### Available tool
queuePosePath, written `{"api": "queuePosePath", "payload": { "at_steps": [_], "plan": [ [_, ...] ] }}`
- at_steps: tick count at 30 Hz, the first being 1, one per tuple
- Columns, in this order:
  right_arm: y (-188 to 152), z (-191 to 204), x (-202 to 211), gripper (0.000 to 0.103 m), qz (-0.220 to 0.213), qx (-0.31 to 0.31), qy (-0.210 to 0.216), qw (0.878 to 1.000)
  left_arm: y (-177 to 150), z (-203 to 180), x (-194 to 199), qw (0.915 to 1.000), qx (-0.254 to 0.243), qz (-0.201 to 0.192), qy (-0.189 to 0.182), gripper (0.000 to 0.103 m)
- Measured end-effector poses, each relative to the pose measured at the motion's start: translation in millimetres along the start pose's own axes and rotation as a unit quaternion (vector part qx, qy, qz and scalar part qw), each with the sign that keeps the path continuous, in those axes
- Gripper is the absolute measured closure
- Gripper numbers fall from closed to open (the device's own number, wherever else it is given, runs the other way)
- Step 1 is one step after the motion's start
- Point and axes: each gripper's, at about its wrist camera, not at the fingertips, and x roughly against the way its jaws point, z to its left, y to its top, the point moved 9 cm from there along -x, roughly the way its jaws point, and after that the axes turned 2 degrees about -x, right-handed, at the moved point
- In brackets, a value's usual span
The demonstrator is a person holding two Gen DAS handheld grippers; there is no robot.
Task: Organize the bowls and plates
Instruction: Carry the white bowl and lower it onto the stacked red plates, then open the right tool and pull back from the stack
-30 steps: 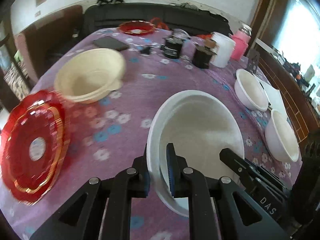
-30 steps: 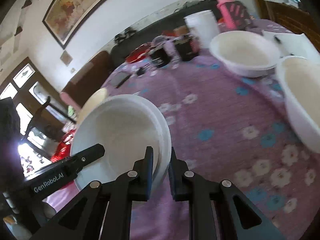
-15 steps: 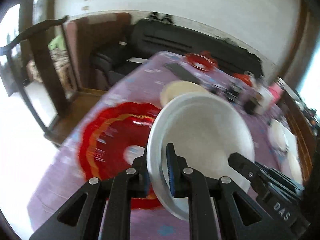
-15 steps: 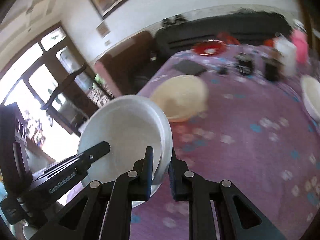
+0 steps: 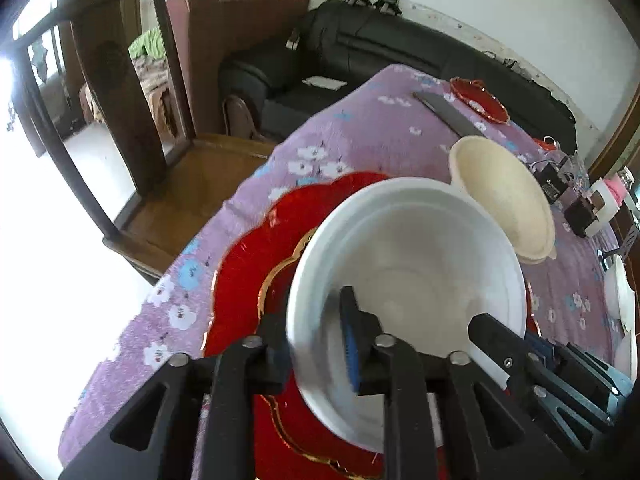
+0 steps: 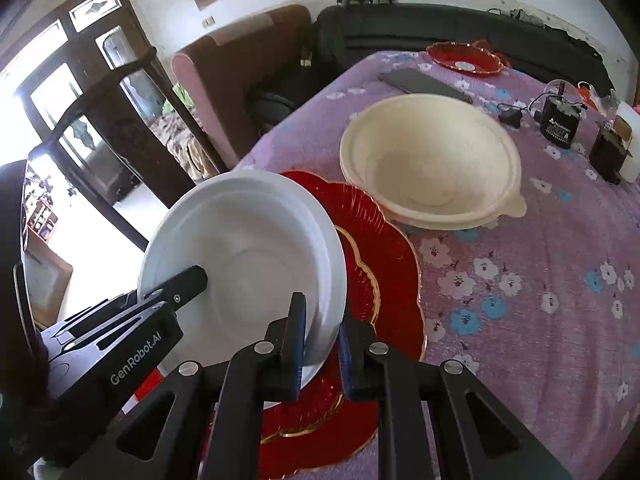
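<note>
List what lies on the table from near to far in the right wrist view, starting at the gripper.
right gripper → white bowl → big red plate → cream bowl → dark flat tablet → small red plate

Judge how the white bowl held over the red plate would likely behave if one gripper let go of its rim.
The white bowl looks thin-walled and light, so the right gripper, pinching its rim, could probably hold it alone. It would likely tip, being held at one edge. The left gripper is opening; the glossy rim may slip towards the red plate.
</note>
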Motion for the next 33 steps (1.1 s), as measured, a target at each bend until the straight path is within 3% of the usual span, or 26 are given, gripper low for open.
{"api": "queuePosePath", "payload": {
  "at_steps": [4,5,6,8,14,17,21,24,27,29,31,33],
  "plan": [
    [-4,-1,-5,0.086,0.008,0.001,-0.006,1.0,2,-3,8,0.9993,0.007,-0.015,-0.035,0.042],
    [-4,-2,-6,0.086,0.008,-0.005,-0.005,1.0,3,-3,11,0.9989,0.01,-0.019,-0.042,0.037],
    [-4,-3,-7,0.085,0.01,-0.008,-0.002,1.0,3,-3,14,0.9986,0.014,-0.022,-0.045,0.037],
    [-2,-4,-7,0.073,0.006,-0.01,0.0,1.0,2,-1,18,0.9983,0.02,-0.023,-0.05,0.036],
    [3,-10,26,0.063,-0.044,-0.011,0.0,0.999,2,7,35,0.9977,0.033,-0.032,-0.049,0.036],
    [0,-18,52,0.06,-0.067,-0.008,-0.004,0.998,2,11,54,0.9968,0.042,-0.052,-0.045,0.036],
    [-13,-38,94,0.059,-0.097,-0.022,-0.003,0.995,1,6,100,0.9931,0.024,-0.113,-0.017,0.036],
    [-24,-61,130,0.059,-0.112,-0.039,-0.002,0.993,2,-1,144,0.9842,-0.004,-0.176,0.015,0.036],
    [-34,-97,172,0.059,-0.122,-0.057,-0.024,0.991,3,-13,195,0.9733,-0.044,-0.225,-0.003,0.035],
    [-38,-123,208,0.059,-0.137,-0.069,-0.044,0.987,3,-13,220,0.9664,-0.062,-0.249,-0.013,0.023],
    [-44,-156,251,0.059,-0.16,-0.085,-0.071,0.981,3,-6,244,0.9546,-0.083,-0.286,0.006,0.018],
    [-52,-184,299,0.059,-0.189,-0.102,-0.094,0.972,4,5,260,0.9414,-0.101,-0.318,0.051,0.017]
  ]
}}
